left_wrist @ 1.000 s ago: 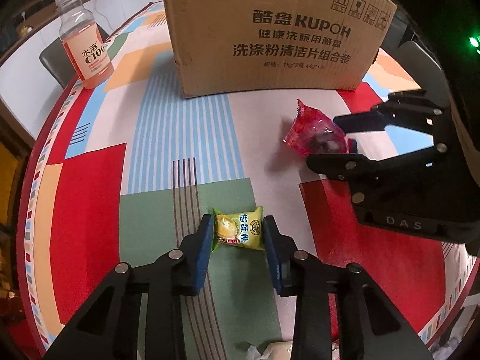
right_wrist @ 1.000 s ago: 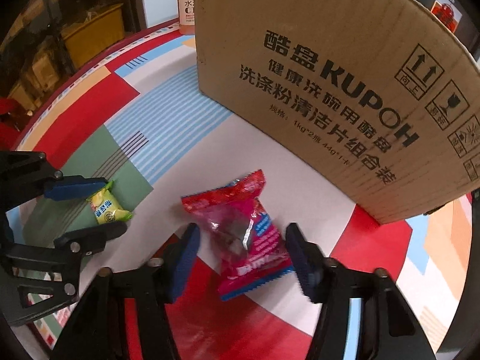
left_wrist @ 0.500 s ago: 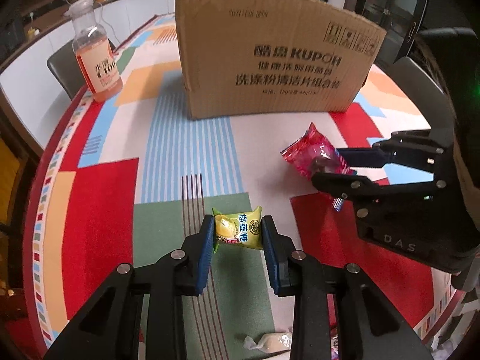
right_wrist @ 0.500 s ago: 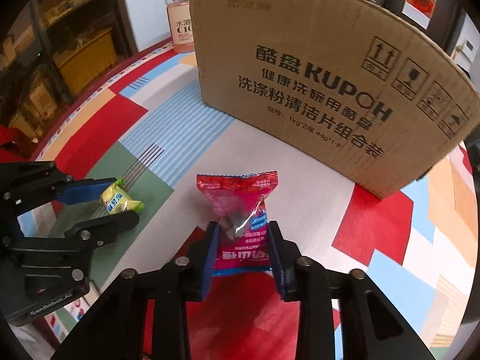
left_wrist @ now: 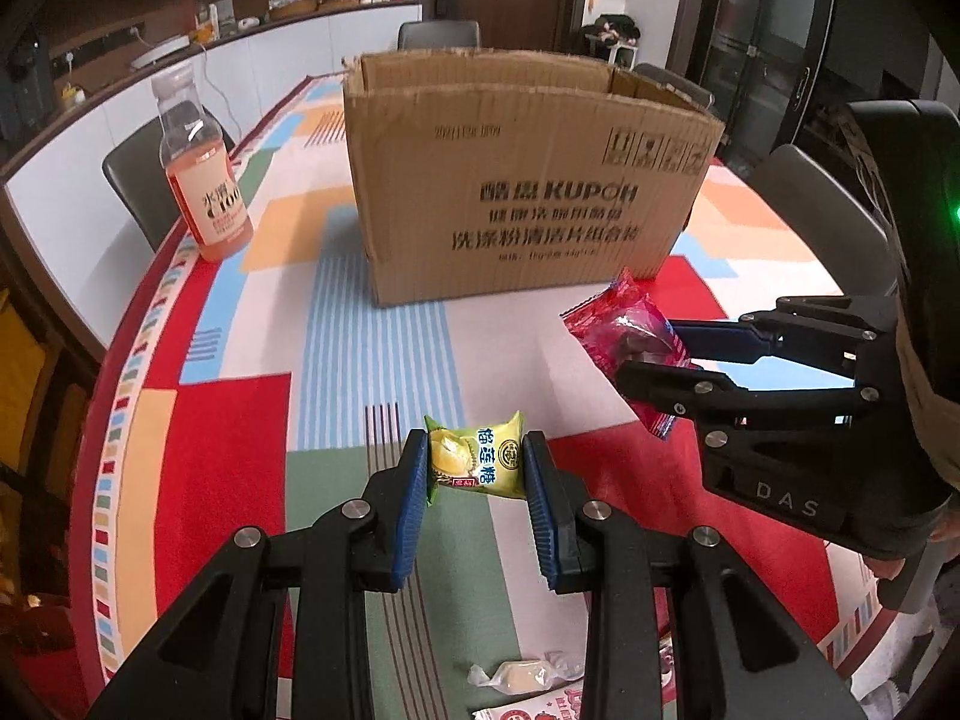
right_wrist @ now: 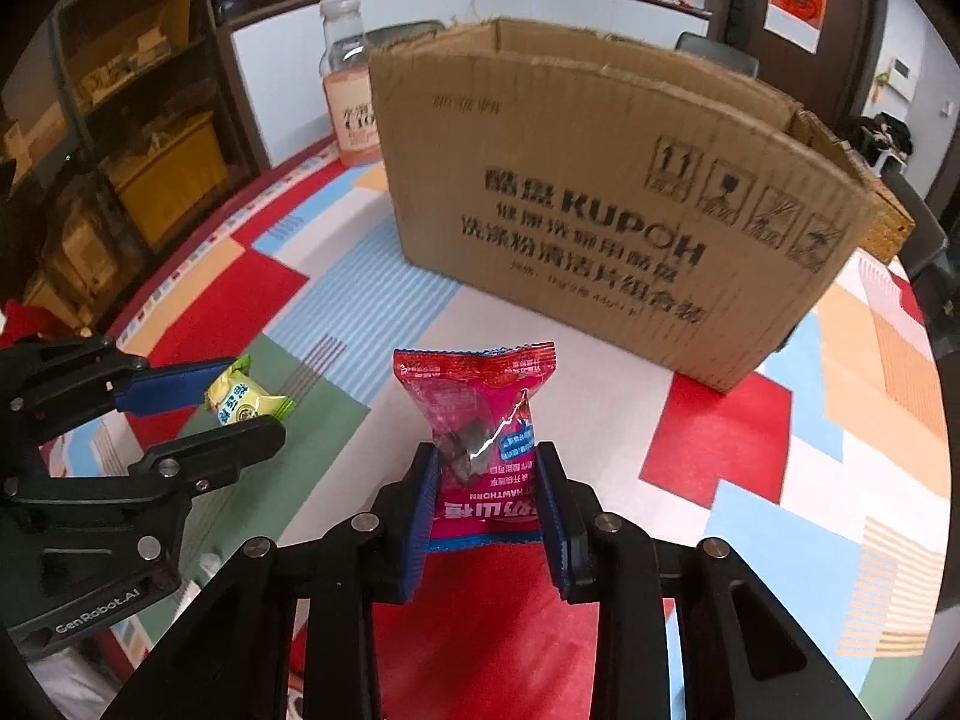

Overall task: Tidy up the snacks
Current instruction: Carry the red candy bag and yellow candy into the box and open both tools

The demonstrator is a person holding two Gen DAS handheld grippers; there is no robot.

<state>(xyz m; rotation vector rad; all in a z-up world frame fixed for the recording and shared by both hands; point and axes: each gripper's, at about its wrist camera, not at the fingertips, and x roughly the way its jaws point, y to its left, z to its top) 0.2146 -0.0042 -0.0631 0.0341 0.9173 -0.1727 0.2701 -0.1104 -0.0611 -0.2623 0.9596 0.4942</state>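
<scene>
My left gripper is shut on a small yellow-green candy packet and holds it above the table. It also shows in the right wrist view, held at the far left. My right gripper is shut on a red snack packet and holds it upright above the table. In the left wrist view the red packet sits in the right gripper at the right. An open cardboard box stands beyond both grippers; it also shows in the right wrist view.
A bottle of orange drink stands left of the box near the table edge. A wrapped candy and another packet lie near the front edge. Chairs stand around the colourful table.
Both grippers have risen off the table with their packets and tilted up, so the box's open top now shows. The right gripper closed on the red packet a second ago.
</scene>
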